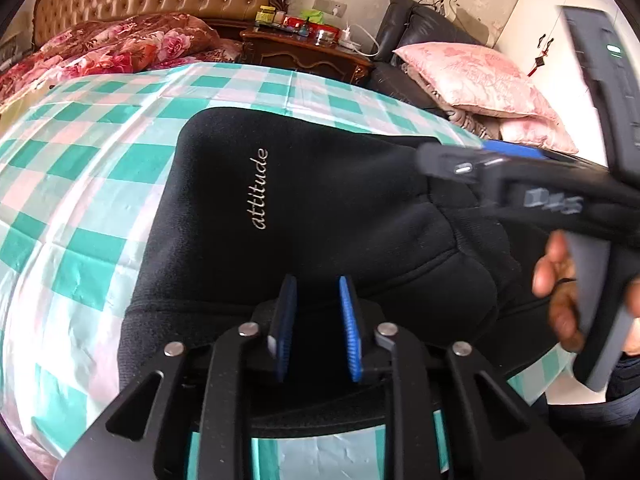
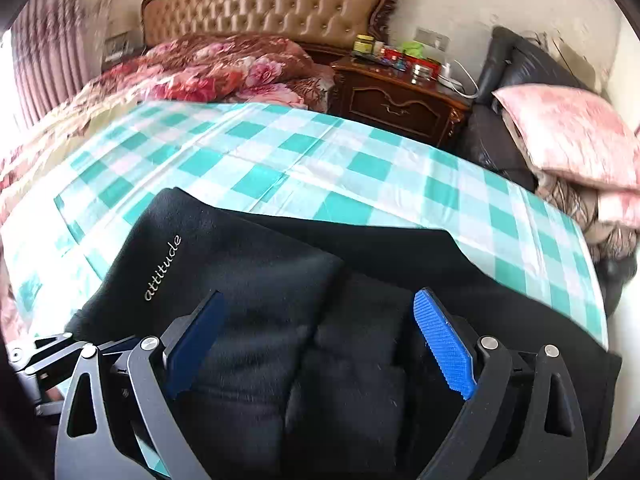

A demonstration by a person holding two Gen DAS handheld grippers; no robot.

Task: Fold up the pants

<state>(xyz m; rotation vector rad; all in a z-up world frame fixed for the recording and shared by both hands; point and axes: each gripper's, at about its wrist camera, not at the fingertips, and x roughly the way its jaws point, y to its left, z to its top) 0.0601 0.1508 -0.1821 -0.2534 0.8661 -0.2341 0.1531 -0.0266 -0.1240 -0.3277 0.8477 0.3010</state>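
On checked bedsheet [image 2: 320,168], black pants [image 2: 256,272], tufted headboard [image 2: 264,0]

black pants [image 1: 320,208], folded over, lie flat, "attitude" lettering up.

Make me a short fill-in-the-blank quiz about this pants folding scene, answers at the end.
1. The black pants lie on a sheet checked in white and ____.
2. The word stitched on the pants is ____.
3. The right gripper has its jaws wide ____.
4. The pillow on the dark armchair is ____.

Answers: green; attitude; open; pink
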